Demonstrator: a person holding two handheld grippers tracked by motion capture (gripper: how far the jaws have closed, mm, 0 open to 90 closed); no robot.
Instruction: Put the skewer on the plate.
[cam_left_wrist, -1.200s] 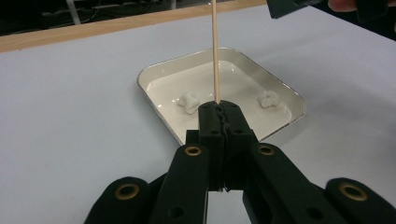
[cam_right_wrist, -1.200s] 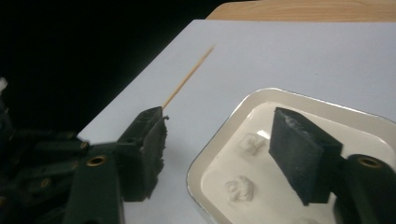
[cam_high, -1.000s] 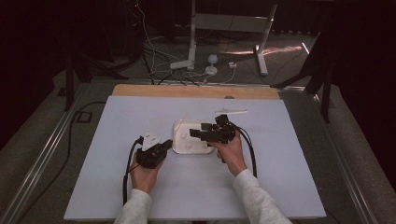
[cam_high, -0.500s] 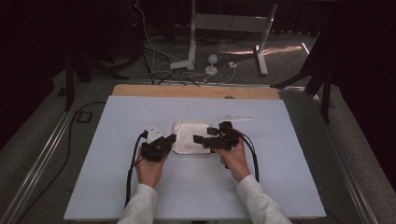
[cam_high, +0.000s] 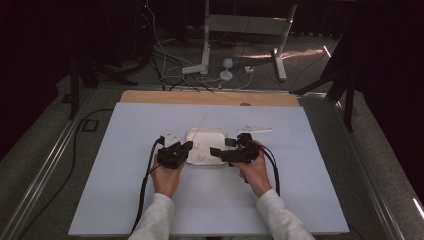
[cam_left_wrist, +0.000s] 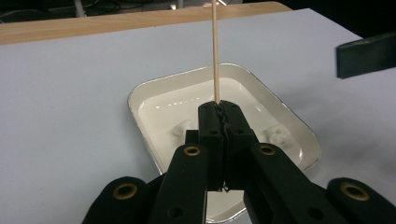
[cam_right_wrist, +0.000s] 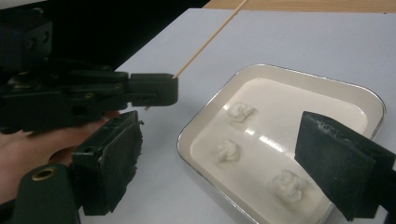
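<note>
The left gripper (cam_left_wrist: 219, 109) is clamped shut on the near end of a thin wooden skewer (cam_left_wrist: 215, 51), just left of the white tray (cam_high: 220, 134) at mid-table. The skewer's long axis runs away from the person, its free tip aimed at the far edge and raised off the table. The right gripper (cam_right_wrist: 224, 149), whose jaws have just been opening, hangs wide and empty over the tray's three white lumps (cam_right_wrist: 227, 150). Spearing a lump probably means tipping the point down slowly, straight along the stick, to avoid snapping it.
</note>
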